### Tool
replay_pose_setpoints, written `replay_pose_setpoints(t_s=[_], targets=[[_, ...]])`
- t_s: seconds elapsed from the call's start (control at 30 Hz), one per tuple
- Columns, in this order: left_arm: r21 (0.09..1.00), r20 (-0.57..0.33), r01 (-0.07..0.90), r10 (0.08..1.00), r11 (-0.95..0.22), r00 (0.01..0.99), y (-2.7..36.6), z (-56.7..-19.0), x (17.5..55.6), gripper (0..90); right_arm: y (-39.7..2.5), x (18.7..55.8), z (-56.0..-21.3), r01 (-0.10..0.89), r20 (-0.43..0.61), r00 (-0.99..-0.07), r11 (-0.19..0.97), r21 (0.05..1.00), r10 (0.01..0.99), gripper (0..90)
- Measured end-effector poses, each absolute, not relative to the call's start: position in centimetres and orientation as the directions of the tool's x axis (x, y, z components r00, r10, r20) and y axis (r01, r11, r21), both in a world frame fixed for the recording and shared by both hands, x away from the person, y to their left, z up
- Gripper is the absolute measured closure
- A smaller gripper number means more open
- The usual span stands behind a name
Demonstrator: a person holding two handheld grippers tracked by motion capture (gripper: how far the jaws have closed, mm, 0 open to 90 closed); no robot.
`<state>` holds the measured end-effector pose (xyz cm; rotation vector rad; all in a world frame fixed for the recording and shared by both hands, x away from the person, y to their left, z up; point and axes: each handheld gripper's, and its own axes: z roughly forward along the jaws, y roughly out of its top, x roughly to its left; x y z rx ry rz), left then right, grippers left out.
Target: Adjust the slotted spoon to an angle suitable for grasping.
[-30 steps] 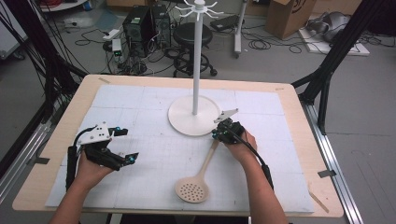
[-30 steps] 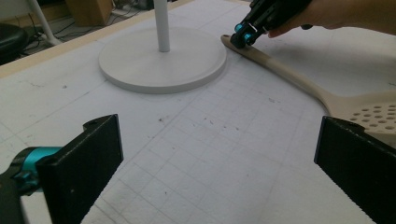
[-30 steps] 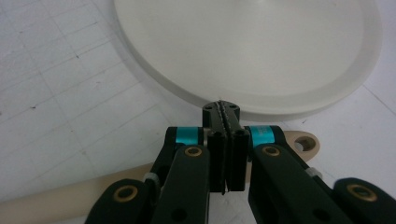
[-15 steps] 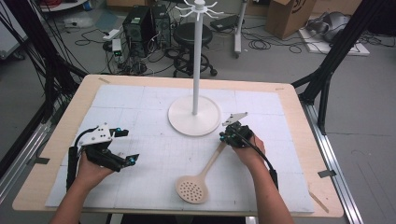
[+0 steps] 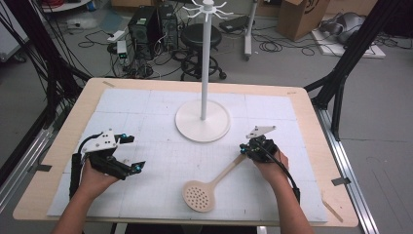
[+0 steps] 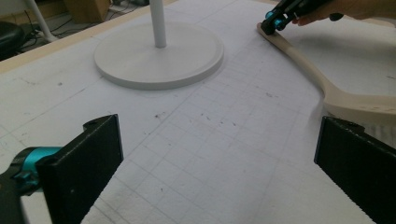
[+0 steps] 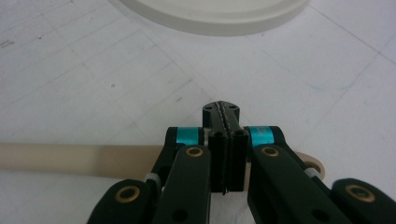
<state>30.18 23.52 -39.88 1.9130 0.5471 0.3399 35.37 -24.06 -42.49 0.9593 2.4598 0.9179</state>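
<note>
Skimmer (image 5: 207, 189) lay flat on worktop (image 5: 302, 105), handle end beneath right gripper (image 5: 248, 148), jaws pressed together above it, left gripper (image 5: 130, 153) jaws spread, well apart from it.

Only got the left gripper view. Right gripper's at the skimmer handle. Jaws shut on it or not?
Observer: The right gripper has its jaws pressed together over the skimmer handle; nothing shows between them.
Operator: Handle got a hanging hole?
Observer: Yes, a ring end sits just past the jaws.
Operator: Does the stand have hooks?
Observer: Yes, a hook crown tops the stand pole.
</note>
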Motion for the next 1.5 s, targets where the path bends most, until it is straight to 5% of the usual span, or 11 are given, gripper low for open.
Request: replay_pose_setpoints(t_s=[0.77,1.2,1.5], targets=[[0.913,-0.012,0.218,0.512,-0.344,0.859,23.2,-40.2,30.2,1.8,-26.5,31.9,-42.6,0.454,-0.087,-0.704,0.541,0.708,0.705,90.0],[0.912,-0.016,0.224,0.516,-0.345,0.857,23.1,-40.2,30.2,1.7,-19.7,26.8,-41.8,0.259,-0.091,-0.892,0.666,0.699,0.442,90.0],[0.913,-0.015,0.222,0.516,-0.342,0.857,23.2,-40.2,30.2,1.8,-17.3,25.7,-42.7,0.231,-0.085,-0.919,0.7,0.676,0.386,90.0]])
